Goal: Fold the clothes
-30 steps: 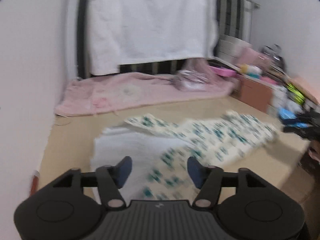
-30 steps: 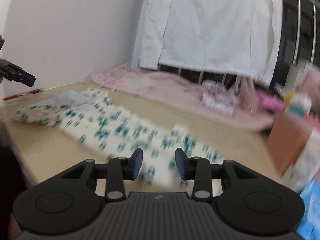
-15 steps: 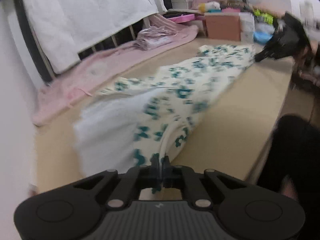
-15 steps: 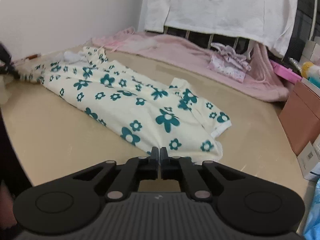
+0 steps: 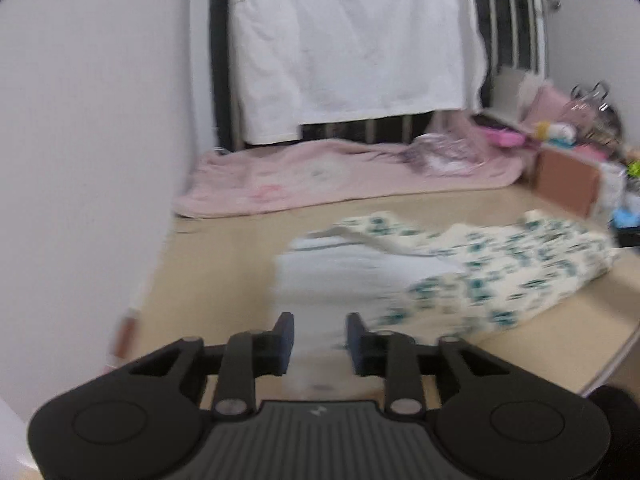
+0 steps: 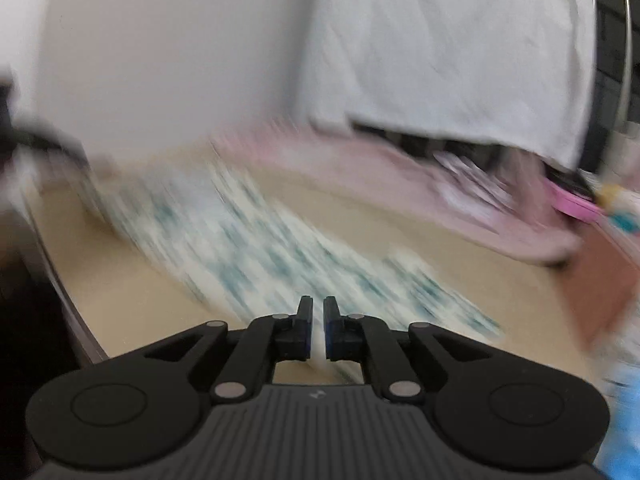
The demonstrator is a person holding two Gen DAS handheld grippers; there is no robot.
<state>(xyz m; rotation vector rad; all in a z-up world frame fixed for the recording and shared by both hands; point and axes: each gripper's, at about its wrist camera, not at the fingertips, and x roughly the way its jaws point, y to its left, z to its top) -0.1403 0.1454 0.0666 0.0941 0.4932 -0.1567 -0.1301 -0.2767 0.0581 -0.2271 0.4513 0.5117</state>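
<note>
A cream garment with teal flowers (image 5: pixel 480 272) lies on the tan table (image 5: pixel 224 248), its white inner side (image 5: pixel 344 272) turned up at the left end. My left gripper (image 5: pixel 320 332) is open just over that white end, with nothing between its fingers. In the right wrist view the garment (image 6: pixel 256 248) is blurred by motion. My right gripper (image 6: pixel 318 320) has its jaws a narrow gap apart over the garment's near edge; pale cloth shows in the gap, and whether it is pinched is unclear.
A pink blanket (image 5: pixel 340 176) lies along the back of the table under a hanging white cloth (image 5: pixel 352 40). A brown box (image 5: pixel 568 184) and small clutter stand at the back right. The white wall (image 5: pixel 80 160) is close on the left.
Both grippers were shut on the garment's edge half a second ago. The left one has opened and let go and now faces the wall end. The right one has parted slightly and is moving fast.
</note>
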